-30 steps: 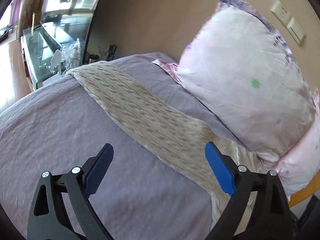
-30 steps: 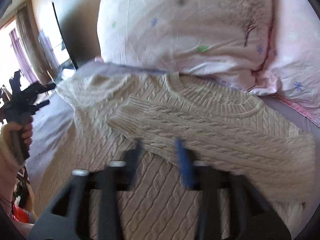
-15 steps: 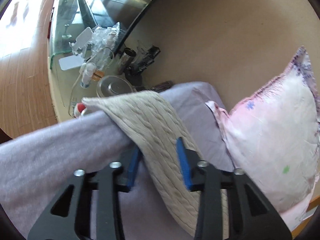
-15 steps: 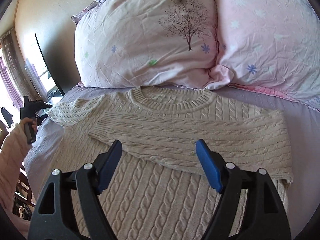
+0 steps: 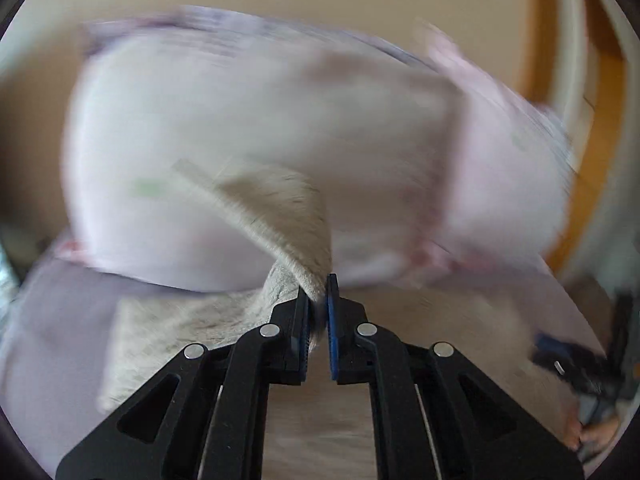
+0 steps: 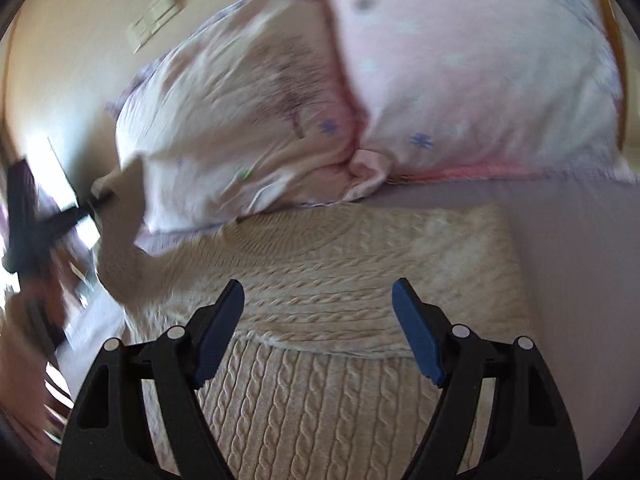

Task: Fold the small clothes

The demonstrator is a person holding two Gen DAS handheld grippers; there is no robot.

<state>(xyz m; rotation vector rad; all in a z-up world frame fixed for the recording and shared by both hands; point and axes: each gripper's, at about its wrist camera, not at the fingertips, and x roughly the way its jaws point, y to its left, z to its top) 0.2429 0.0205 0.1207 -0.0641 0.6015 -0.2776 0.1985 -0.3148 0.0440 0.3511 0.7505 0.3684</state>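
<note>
A cream cable-knit sweater lies flat on the bed, one sleeve folded across its chest. My left gripper is shut on the other sleeve and holds it lifted off the bed; the view is blurred by motion. In the right wrist view that gripper shows at the far left with the raised sleeve hanging from it. My right gripper is open and empty, hovering over the sweater's middle.
Two pink pillows lean against the wall behind the sweater. The bed has a lilac sheet. A wooden headboard edge is at the right. Wall switches sit upper left.
My left gripper closed on the sleeve at the bed's edge and lifted it, swinging toward the pillows. My right gripper stayed open and shifted over the sweater.
</note>
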